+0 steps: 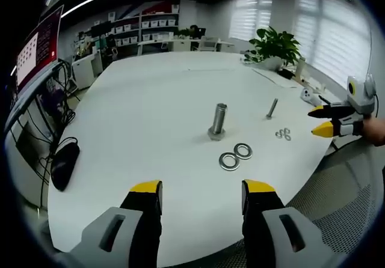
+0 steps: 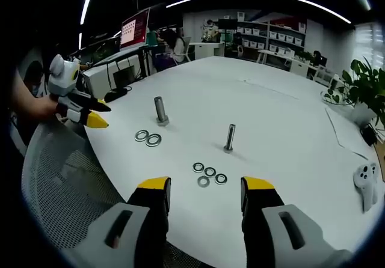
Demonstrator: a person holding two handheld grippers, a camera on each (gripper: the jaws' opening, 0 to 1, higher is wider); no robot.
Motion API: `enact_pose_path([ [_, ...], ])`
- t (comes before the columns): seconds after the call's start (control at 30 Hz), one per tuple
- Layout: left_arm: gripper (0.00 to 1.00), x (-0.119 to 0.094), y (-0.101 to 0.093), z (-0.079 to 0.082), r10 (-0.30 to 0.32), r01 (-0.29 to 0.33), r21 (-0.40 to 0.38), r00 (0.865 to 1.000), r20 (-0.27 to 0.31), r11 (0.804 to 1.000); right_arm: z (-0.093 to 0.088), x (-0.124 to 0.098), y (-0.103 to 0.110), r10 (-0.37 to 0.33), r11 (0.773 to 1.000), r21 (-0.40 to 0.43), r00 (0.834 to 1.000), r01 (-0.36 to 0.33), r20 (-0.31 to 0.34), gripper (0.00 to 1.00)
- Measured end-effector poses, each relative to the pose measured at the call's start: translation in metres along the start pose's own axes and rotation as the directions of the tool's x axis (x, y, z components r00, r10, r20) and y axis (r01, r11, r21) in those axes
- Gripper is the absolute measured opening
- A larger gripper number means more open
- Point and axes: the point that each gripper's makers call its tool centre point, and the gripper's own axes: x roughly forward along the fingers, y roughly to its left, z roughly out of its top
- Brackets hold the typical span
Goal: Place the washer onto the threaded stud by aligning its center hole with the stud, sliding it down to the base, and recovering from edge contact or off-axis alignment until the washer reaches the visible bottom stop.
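On the white table (image 1: pixel 150 118) a large threaded stud (image 1: pixel 218 122) stands upright on its hex base, with two big washers (image 1: pixel 236 155) lying flat just in front of it. A thinner stud (image 1: pixel 272 108) stands further right beside several small washers (image 1: pixel 283 134). My left gripper (image 1: pixel 201 191) is open and empty, short of the big washers. The right gripper (image 1: pixel 322 121) comes in from the right. In the right gripper view, my right gripper (image 2: pixel 204 188) is open and empty before the small washers (image 2: pixel 209 175) and thin stud (image 2: pixel 230 138); the large stud (image 2: pixel 160 110), big washers (image 2: pixel 148 137) and left gripper (image 2: pixel 90 113) lie to the left.
A black mouse (image 1: pixel 63 163) lies near the table's left edge. A white controller (image 2: pixel 365 182) rests at the right, and a potted plant (image 1: pixel 274 45) stands at the far side. A mesh chair (image 2: pixel 66 184) sits by the near edge. Shelves and desks fill the room behind.
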Motion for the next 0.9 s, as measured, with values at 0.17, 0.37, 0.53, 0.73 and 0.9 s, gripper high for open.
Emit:
enact_pose_path([
  [0.17,0.52,0.000,-0.001,0.000,-0.006,0.006,-0.004,1.000,-0.001,1.000,0.000,0.001,0.004,0.020,1.000,-0.010,1.000,-0.020,-0.001,0.49],
  [0.37,0.52,0.002,-0.007,0.000,-0.018,0.019,0.049,1.000,-0.018,0.999,0.000,0.001,0.003,0.017,1.000,0.002,1.000,-0.017,-0.002,0.49],
  [0.53,0.52,0.002,-0.010,-0.002,-0.035,0.036,0.054,0.999,-0.031,0.998,0.000,0.001,0.004,0.022,1.000,0.003,1.000,-0.022,-0.002,0.49],
  [0.73,0.51,0.002,-0.011,-0.003,-0.036,0.042,0.084,0.997,-0.068,0.996,0.000,0.001,0.003,0.023,1.000,0.007,1.000,-0.023,0.001,0.49],
  [0.9,0.50,0.005,-0.016,-0.001,-0.050,0.061,0.116,0.994,-0.097,0.991,0.001,0.000,0.002,0.019,1.000,0.007,1.000,-0.019,0.005,0.49],
])
